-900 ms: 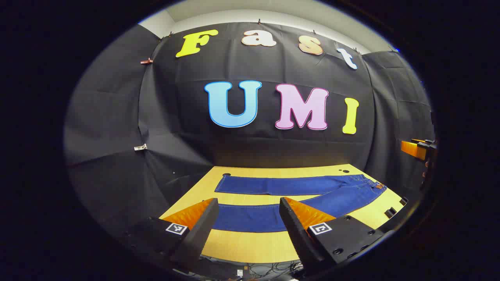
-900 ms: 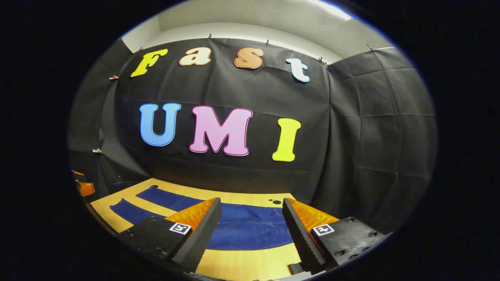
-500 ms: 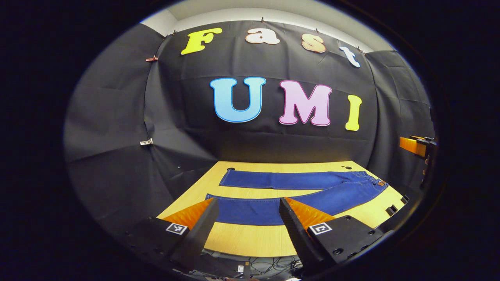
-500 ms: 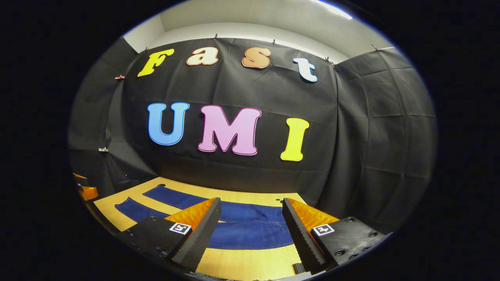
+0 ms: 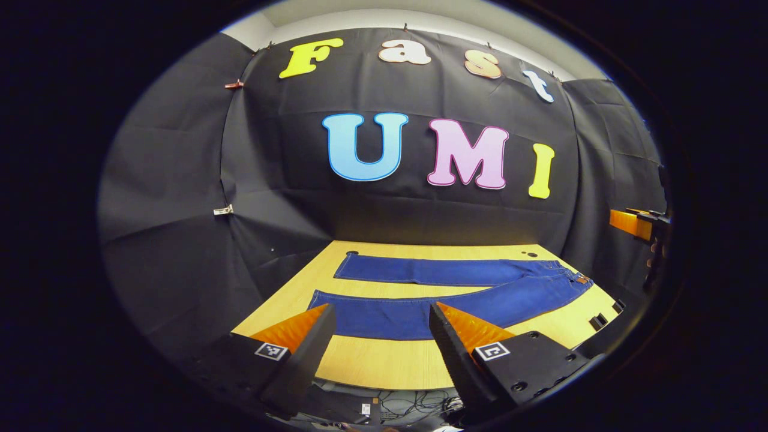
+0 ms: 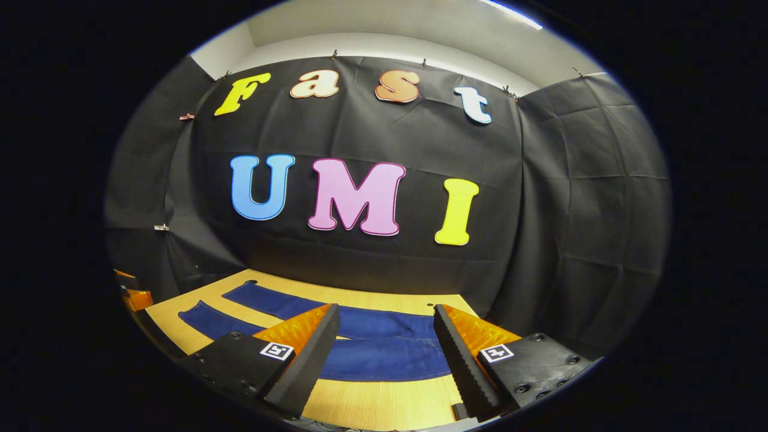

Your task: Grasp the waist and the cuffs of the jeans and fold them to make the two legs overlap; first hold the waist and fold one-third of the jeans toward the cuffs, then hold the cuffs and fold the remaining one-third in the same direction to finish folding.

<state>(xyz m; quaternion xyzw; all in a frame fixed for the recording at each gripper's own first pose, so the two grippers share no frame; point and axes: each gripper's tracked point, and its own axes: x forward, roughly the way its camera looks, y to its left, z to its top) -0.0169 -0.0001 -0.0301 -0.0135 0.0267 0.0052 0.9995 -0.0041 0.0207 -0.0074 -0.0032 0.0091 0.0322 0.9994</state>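
Observation:
Dark blue jeans (image 5: 450, 291) lie flat on the wooden table (image 5: 390, 366), legs spread apart, cuffs to the left and waist to the right. My left gripper (image 5: 378, 327) hovers open above the table's near edge, in front of the near leg's cuff end. In the right gripper view the jeans (image 6: 372, 345) spread leftward from the waist. My right gripper (image 6: 387, 336) is open, held above the near edge in front of the waist part. The right gripper (image 5: 636, 223) also shows far right in the left gripper view; the left gripper (image 6: 133, 294) shows at that view's far left.
Black cloth walls close the booth behind and on both sides of the table. Small dark holes (image 5: 529, 254) mark the tabletop's far corners. Cables (image 5: 414, 411) hang below the near edge. Black clamps (image 5: 599, 321) sit on the right edge.
Both grippers have pulled back and risen a little, so more of the table and jeans shows ahead of them. Both stay open; the jeans have not moved.

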